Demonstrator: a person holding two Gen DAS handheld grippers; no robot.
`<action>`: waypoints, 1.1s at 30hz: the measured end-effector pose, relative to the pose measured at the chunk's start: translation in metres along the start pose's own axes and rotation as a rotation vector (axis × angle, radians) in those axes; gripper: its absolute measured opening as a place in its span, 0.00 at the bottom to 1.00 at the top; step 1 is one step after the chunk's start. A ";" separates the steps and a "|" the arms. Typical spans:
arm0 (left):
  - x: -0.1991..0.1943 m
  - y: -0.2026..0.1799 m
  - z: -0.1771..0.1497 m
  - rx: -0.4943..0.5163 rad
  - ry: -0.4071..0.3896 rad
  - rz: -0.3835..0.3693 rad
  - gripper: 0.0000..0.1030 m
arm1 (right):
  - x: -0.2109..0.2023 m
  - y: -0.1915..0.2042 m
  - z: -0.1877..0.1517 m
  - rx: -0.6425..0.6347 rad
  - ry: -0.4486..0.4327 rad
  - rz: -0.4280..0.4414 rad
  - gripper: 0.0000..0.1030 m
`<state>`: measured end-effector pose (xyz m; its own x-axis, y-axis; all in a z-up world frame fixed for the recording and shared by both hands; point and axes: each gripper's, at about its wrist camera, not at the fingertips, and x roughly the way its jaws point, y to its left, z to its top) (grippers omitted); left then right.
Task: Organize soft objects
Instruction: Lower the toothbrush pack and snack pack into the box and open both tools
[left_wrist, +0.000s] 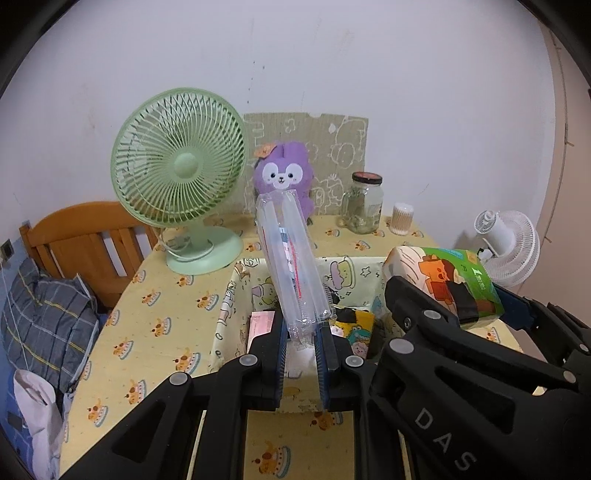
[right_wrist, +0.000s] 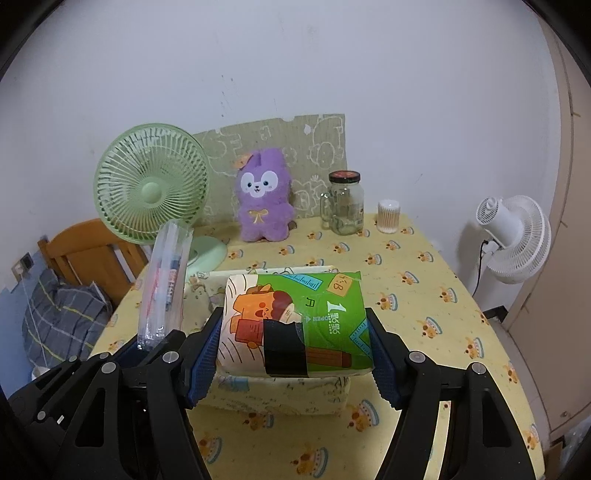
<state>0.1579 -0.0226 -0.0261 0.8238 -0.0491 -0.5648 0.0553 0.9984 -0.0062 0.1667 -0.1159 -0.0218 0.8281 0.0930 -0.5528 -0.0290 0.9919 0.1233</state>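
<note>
My left gripper (left_wrist: 301, 334) is shut on the lower end of a long clear plastic packet (left_wrist: 291, 258) with pens or tubes inside, held tilted over a fabric storage box (left_wrist: 225, 314). The packet also shows in the right wrist view (right_wrist: 164, 288). My right gripper (right_wrist: 295, 332) is shut on a green and white tissue pack (right_wrist: 299, 325) with black tape, held above the same box (right_wrist: 280, 391). The pack also shows in the left wrist view (left_wrist: 443, 280). A purple plush rabbit (right_wrist: 263, 195) sits upright at the back of the table.
A green desk fan (right_wrist: 151, 192) stands back left. A glass jar (right_wrist: 345, 203) and a cotton swab tub (right_wrist: 388, 216) stand back right. A white fan (right_wrist: 513, 240) is beyond the table's right edge. A wooden headboard (left_wrist: 85, 243) and bedding are at the left. Small packets (left_wrist: 354, 332) lie in the box.
</note>
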 end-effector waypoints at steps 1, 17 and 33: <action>0.004 0.001 0.000 -0.001 0.005 0.000 0.12 | 0.005 0.000 0.000 0.000 0.005 -0.003 0.71; 0.059 0.008 -0.008 -0.019 0.131 0.016 0.45 | 0.067 -0.001 -0.002 0.000 0.084 -0.006 0.71; 0.071 0.013 -0.009 -0.036 0.159 -0.011 0.81 | 0.094 0.007 -0.003 -0.027 0.126 0.053 0.80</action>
<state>0.2124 -0.0124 -0.0735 0.7234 -0.0577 -0.6880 0.0409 0.9983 -0.0407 0.2427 -0.1004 -0.0757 0.7480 0.1542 -0.6456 -0.0880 0.9871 0.1337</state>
